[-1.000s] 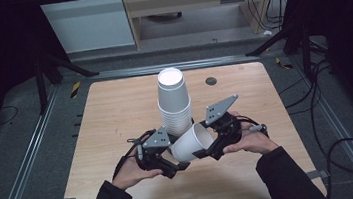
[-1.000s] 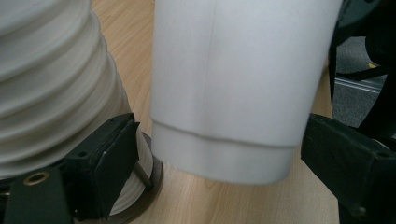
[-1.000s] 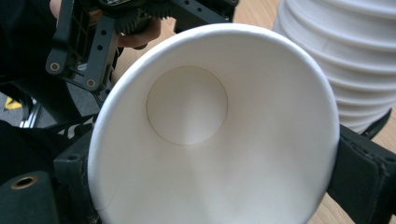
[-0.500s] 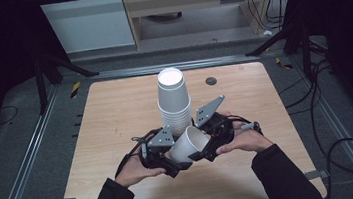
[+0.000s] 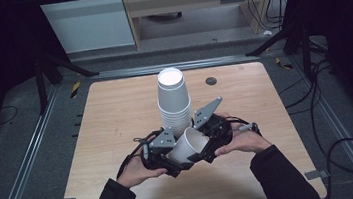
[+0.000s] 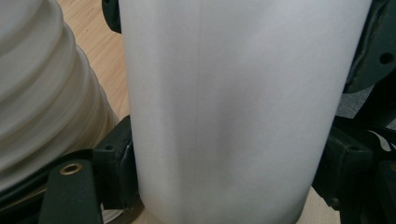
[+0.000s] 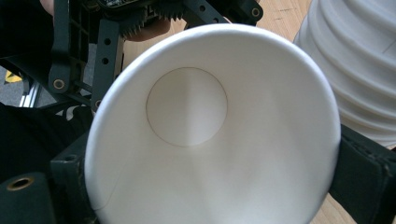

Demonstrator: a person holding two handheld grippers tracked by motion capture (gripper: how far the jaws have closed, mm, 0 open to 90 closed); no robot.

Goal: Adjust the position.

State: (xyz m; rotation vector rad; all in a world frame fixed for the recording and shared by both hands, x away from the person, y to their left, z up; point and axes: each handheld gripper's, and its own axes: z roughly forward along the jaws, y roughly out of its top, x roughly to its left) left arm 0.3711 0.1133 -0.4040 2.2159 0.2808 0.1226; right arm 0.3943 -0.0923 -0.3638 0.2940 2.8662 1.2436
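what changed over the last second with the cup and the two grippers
Both grippers, the left gripper and the right gripper, drew a little toward the person's edge of the table, carrying the loose paper cup with them, away from the stack of cups. The cup is tipped on its side between them as before, its mouth toward the right gripper. The stack stayed upright where it was.

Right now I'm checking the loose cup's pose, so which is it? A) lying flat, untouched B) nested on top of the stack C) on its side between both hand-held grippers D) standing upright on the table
C: the loose cup lies tilted on its side between the left hand-held gripper and right hand-held gripper, beside the stack.
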